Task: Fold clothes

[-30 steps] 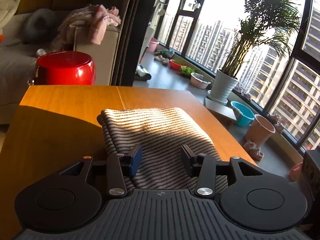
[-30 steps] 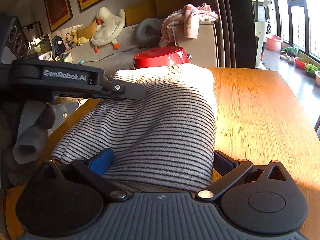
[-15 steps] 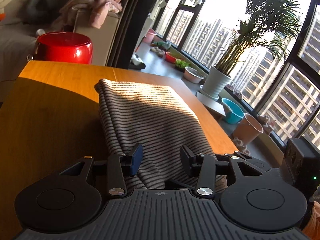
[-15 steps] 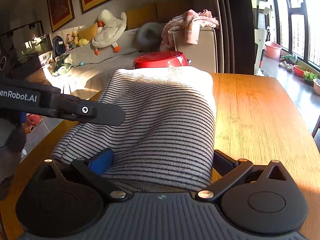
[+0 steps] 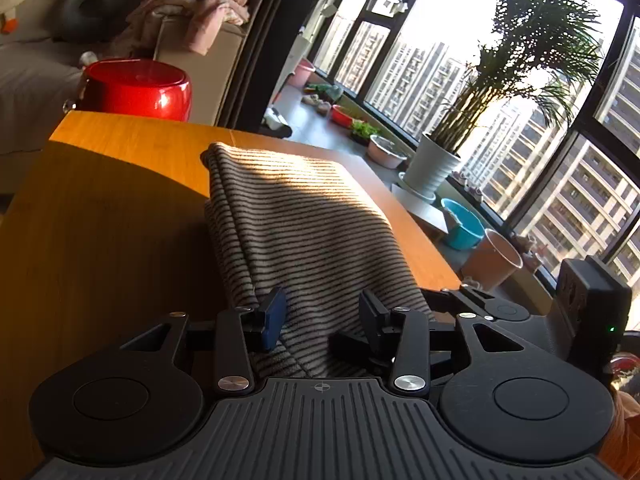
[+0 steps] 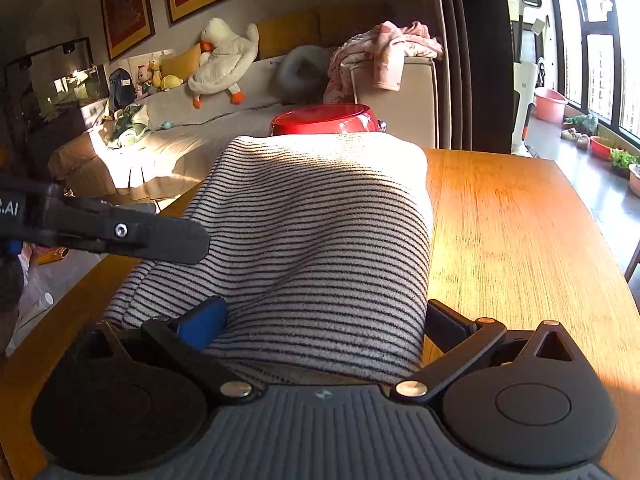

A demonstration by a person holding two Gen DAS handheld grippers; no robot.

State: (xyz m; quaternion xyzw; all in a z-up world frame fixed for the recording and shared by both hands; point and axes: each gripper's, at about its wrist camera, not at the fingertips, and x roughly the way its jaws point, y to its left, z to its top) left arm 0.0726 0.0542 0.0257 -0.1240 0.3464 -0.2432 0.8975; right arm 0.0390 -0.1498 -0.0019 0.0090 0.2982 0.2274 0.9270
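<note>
A folded striped garment (image 5: 304, 236) lies on the wooden table (image 5: 100, 220); it also fills the middle of the right wrist view (image 6: 316, 240). My left gripper (image 5: 322, 316) is open, its fingers over the garment's near edge with cloth between them. My right gripper (image 6: 324, 316) is open wide, its fingers either side of the garment's near end. The left gripper's finger (image 6: 132, 234) shows at the left of the right wrist view. The right gripper's body (image 5: 588, 304) shows at the right of the left wrist view.
A red pot (image 5: 136, 90) stands beyond the table's far edge. A sofa (image 6: 224, 120) with a plush duck (image 6: 224, 64) and pink clothes (image 6: 380, 56) is behind. Plant pots (image 5: 432, 168) and basins line the window at right.
The left gripper has drawn back toward the garment's near edge and tilted. The right gripper has stayed in place, open around the garment.
</note>
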